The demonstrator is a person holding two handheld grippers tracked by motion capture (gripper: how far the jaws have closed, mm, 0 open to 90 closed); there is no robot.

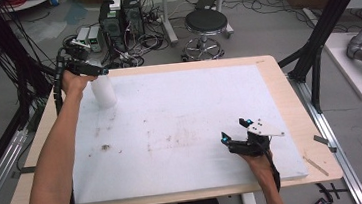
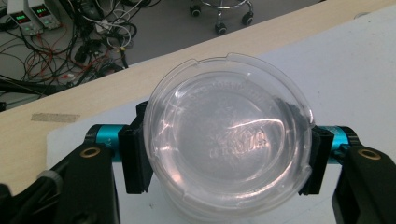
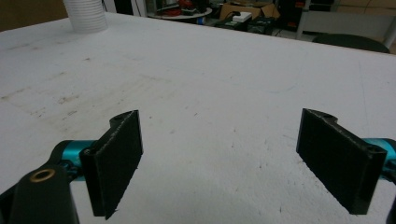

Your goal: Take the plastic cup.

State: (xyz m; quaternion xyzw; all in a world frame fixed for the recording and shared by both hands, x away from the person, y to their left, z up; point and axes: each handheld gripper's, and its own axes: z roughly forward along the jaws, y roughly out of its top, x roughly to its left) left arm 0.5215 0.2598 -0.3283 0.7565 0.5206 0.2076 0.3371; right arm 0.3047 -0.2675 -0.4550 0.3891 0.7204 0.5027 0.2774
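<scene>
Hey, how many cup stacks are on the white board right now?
1. The stack of clear cups stands near the board's far left corner, clamped at its top by the left gripper. How many cups it holds can't be told.

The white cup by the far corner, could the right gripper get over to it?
Probably yes: the white board between the open right gripper and the cup lies bare. But the left gripper already clamps the cup.
</scene>
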